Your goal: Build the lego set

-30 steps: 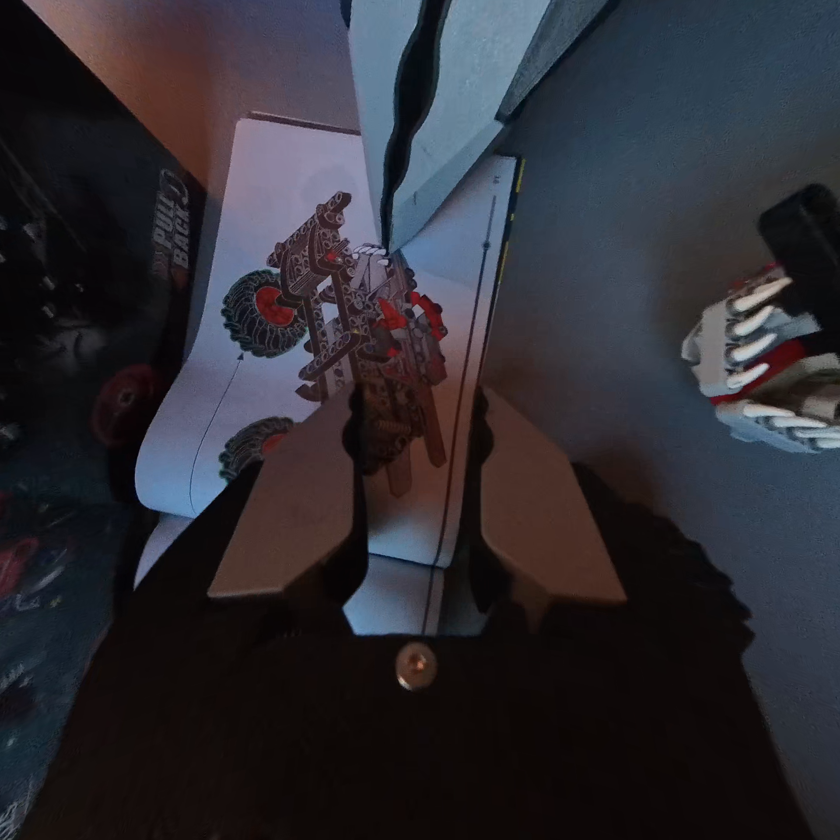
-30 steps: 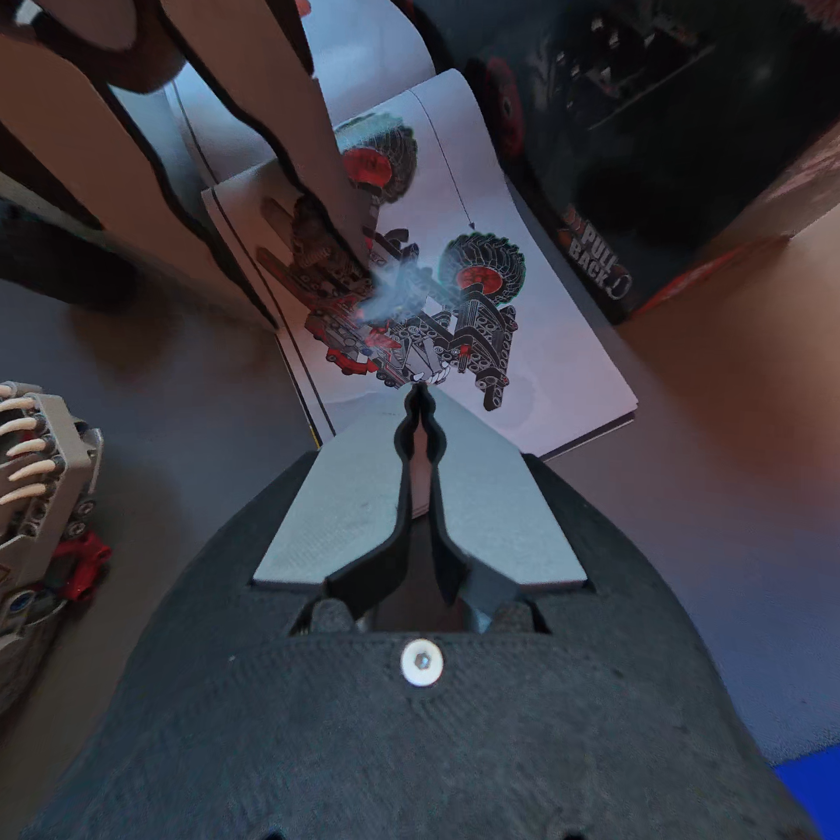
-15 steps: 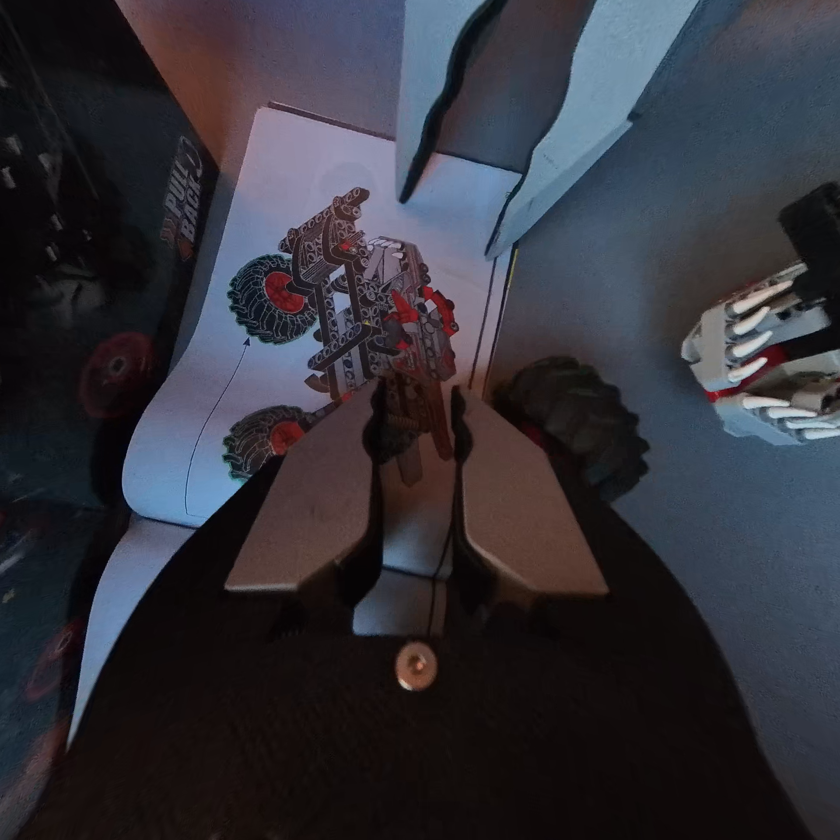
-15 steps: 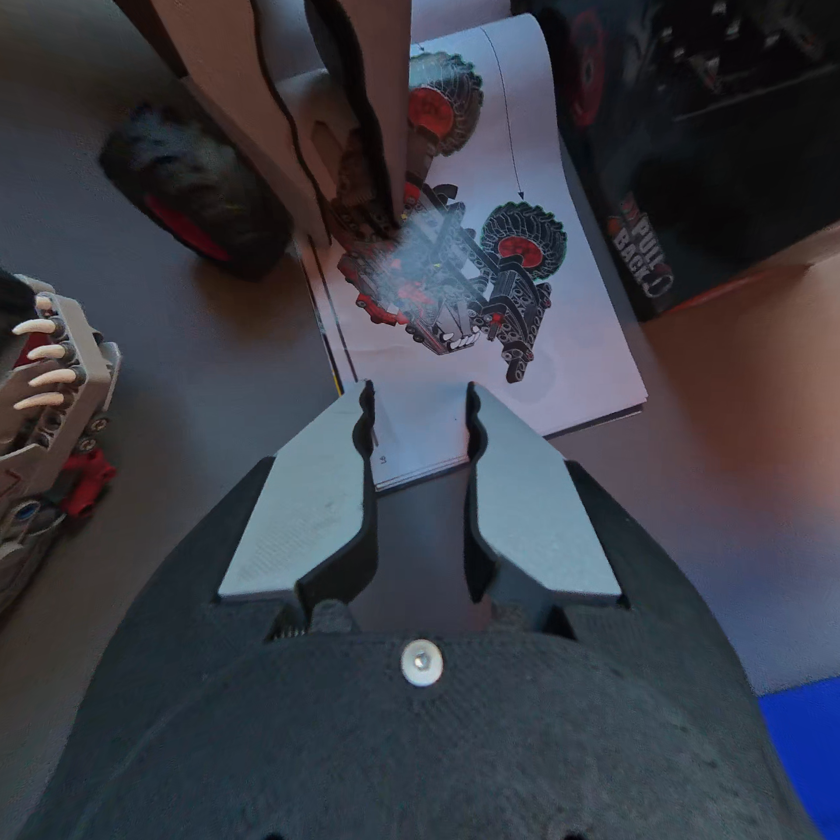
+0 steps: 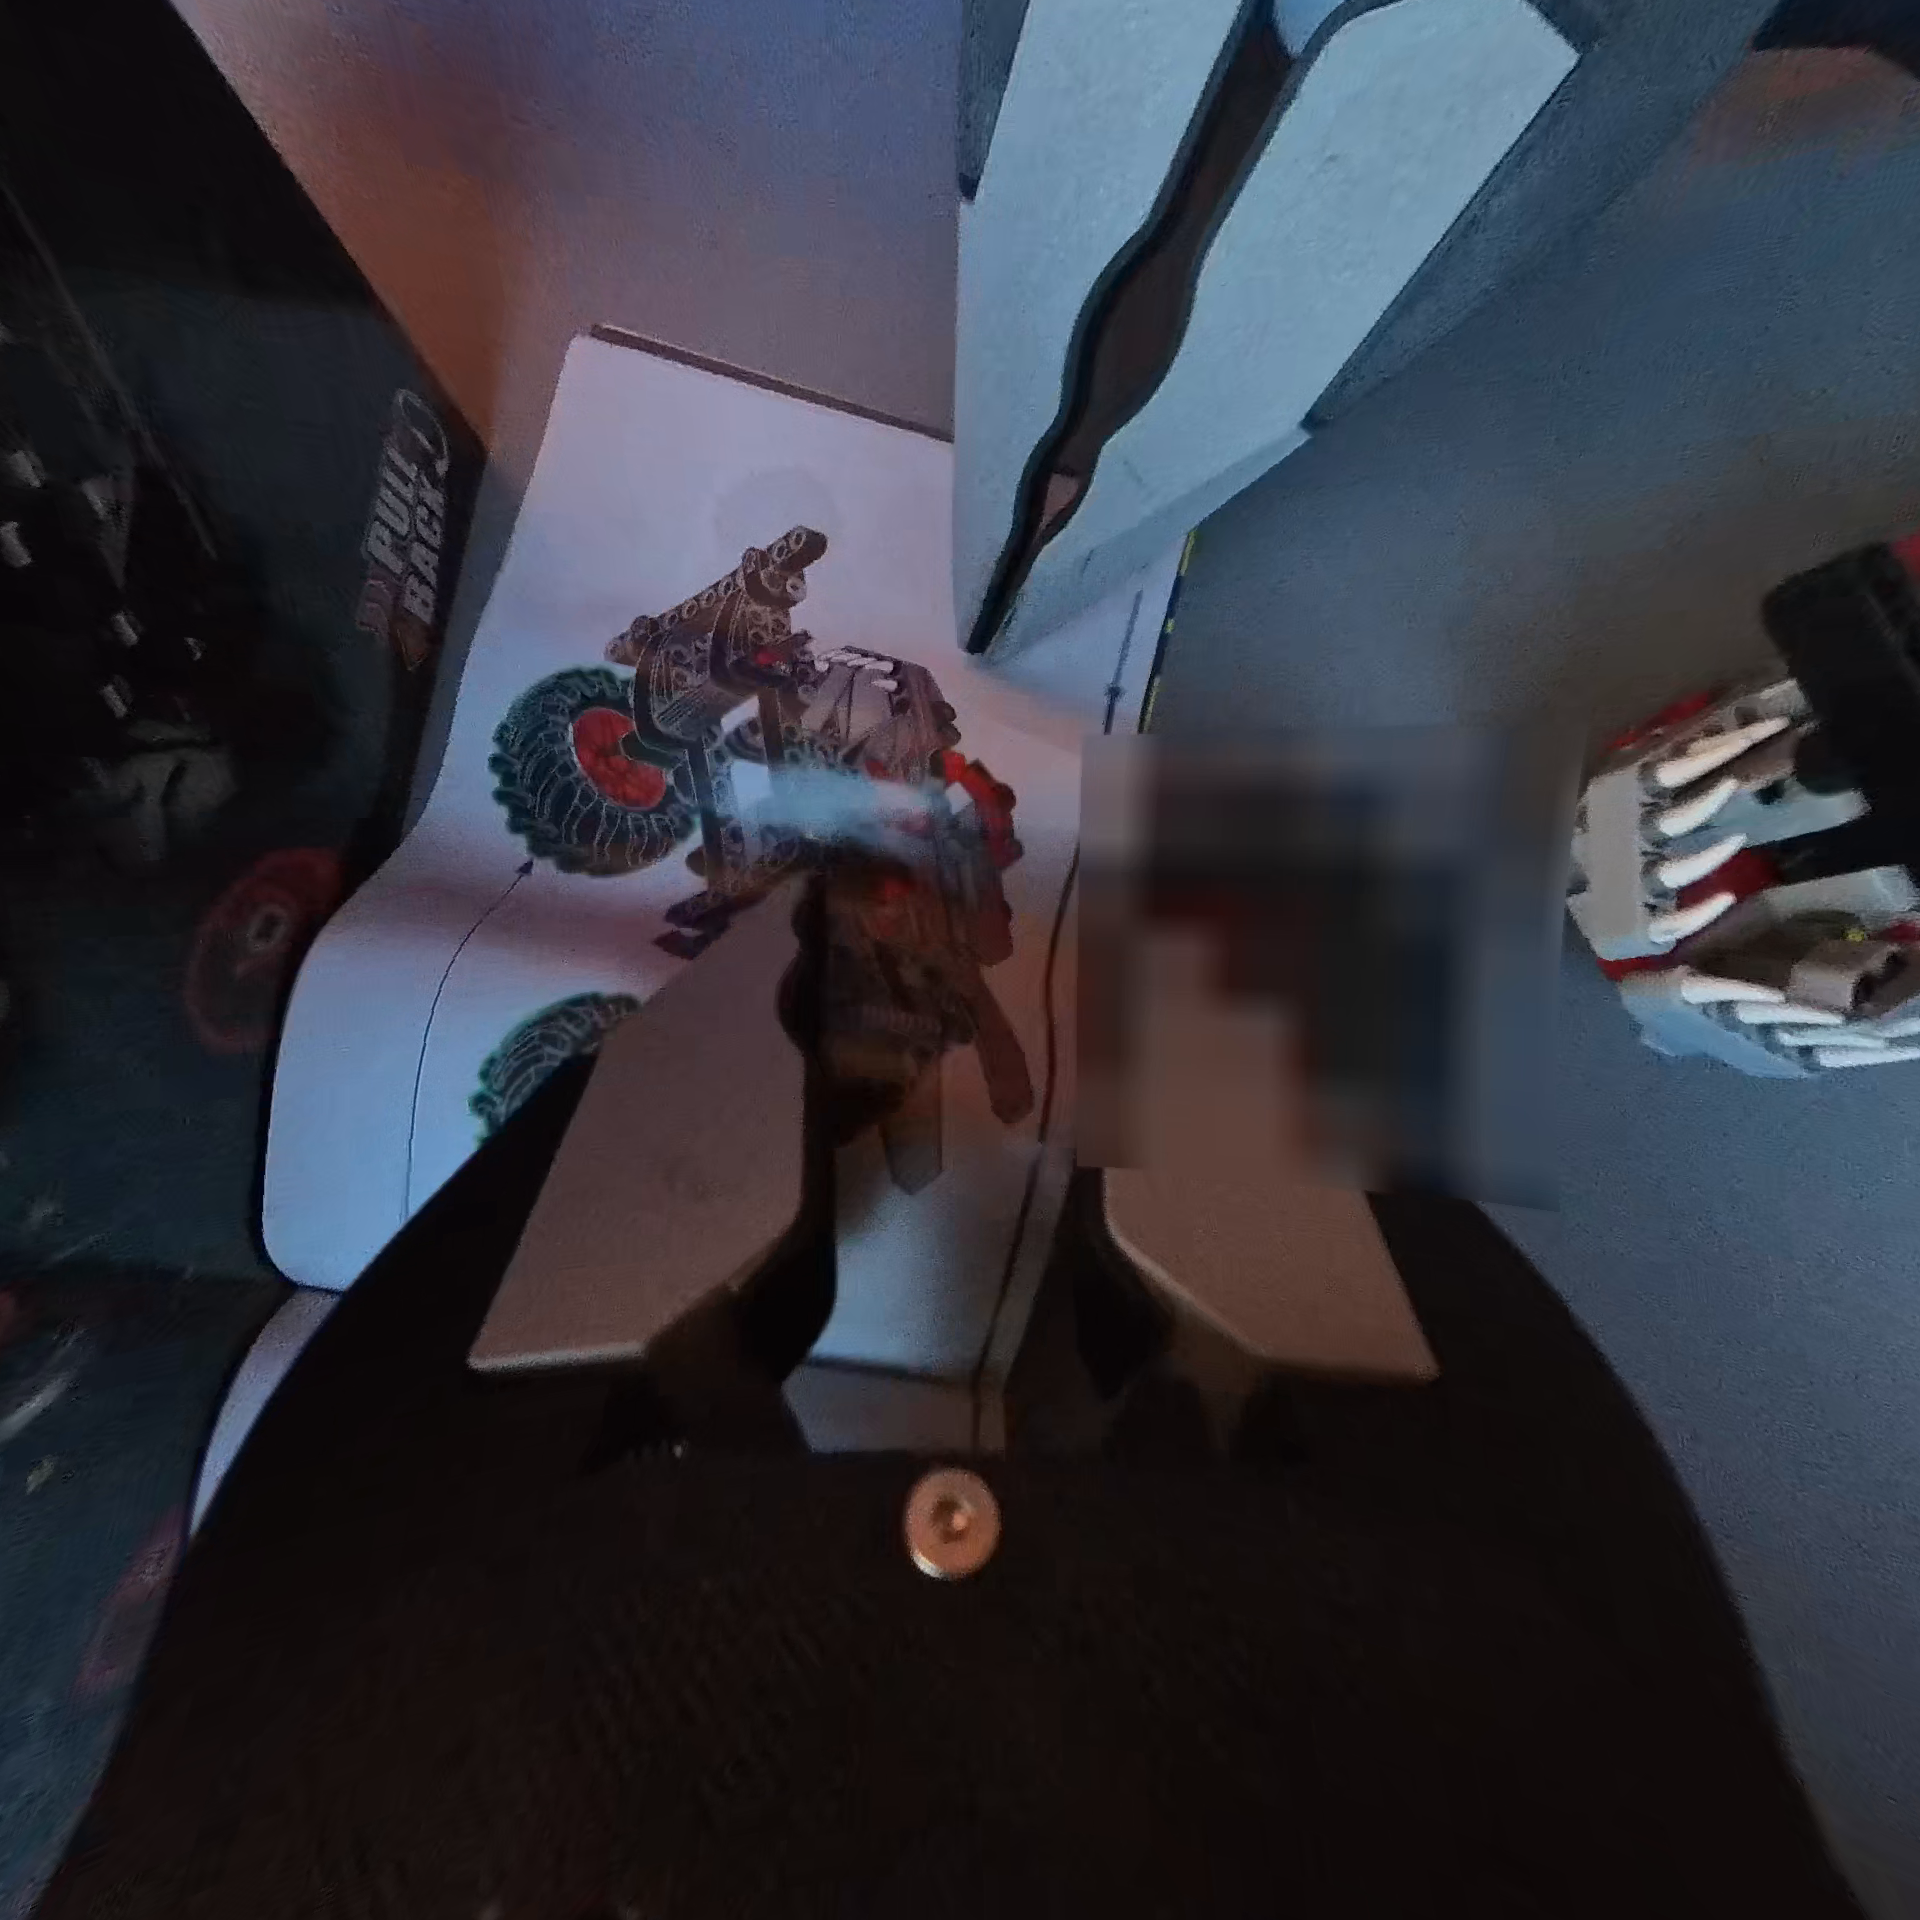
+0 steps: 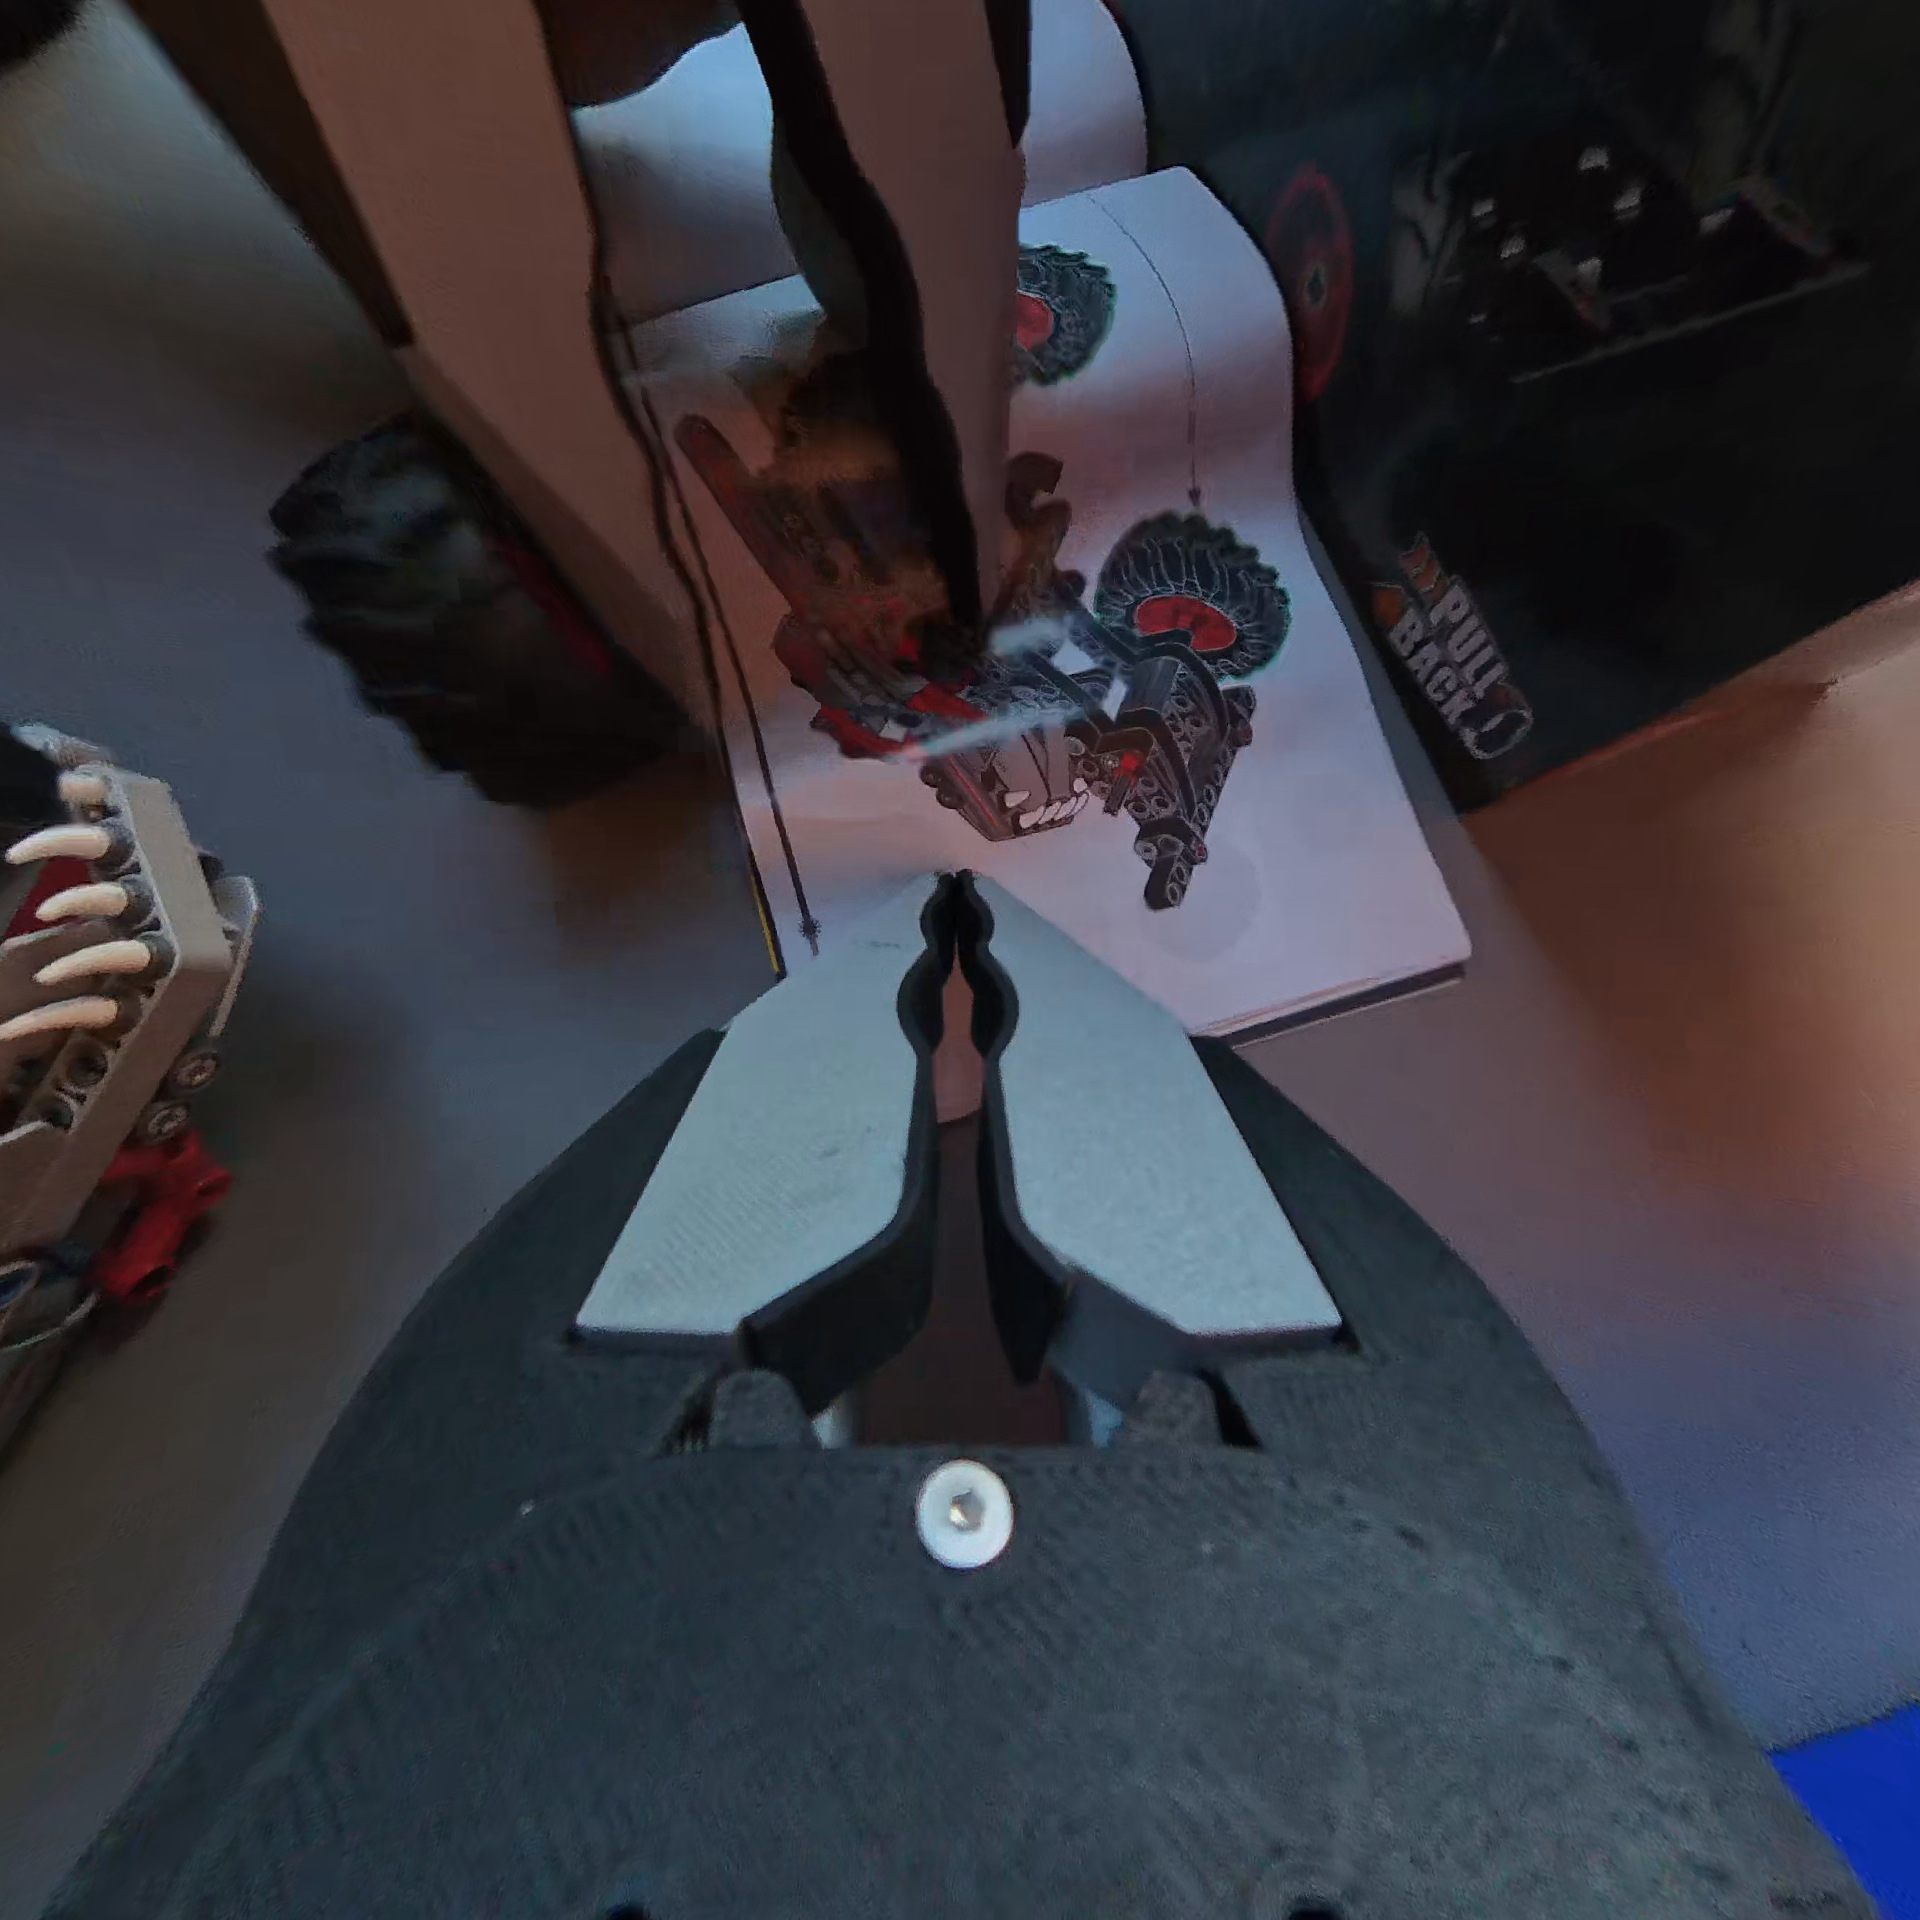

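Here, the open instruction booklet (image 6: 1340, 831) lies on the grey tabletop (image 6: 447, 935), its page showing a pictured truck chassis. A loose black tyre with red hub (image 6: 447, 613) rests just beside the booklet's spine edge. The partly built grey model with white teeth (image 5: 1745, 914) sits well apart. Right claw (image 6: 956, 894): fingers pressed together, empty, over the booklet's edge. Left claw (image 5: 935, 1039): fingers parted, empty, above the page. The dark set box (image 6: 1621, 364) flanks the booklet.
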A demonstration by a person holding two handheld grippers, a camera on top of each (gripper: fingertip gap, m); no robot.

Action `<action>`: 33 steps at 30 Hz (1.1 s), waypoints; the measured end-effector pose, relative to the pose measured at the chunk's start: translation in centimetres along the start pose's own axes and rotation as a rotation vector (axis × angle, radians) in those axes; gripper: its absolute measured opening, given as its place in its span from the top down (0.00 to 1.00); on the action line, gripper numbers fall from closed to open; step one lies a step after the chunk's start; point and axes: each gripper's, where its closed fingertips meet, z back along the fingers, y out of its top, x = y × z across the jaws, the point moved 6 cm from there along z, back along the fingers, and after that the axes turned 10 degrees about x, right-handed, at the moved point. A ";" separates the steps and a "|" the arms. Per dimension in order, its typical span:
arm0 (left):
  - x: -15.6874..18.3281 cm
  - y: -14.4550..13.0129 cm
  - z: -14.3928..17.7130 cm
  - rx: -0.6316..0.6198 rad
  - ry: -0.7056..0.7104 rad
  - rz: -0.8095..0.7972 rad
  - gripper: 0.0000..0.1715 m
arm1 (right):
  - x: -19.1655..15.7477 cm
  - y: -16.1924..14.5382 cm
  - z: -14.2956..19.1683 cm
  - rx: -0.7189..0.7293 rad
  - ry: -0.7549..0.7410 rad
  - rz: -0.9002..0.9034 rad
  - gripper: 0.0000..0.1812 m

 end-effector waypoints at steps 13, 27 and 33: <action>-0.7 0.5 -0.8 -0.024 0.032 -0.048 1.00 | 0.3 0.5 -0.8 0.046 0.052 -0.129 1.00; -1.9 0.3 3.3 0.050 0.154 -0.009 0.83 | 0.0 0.6 -0.9 -0.010 -0.018 -0.037 0.59; -1.3 -1.5 3.8 -0.083 0.178 -0.110 0.60 | -0.1 1.3 -1.6 -0.002 -0.003 -0.021 0.73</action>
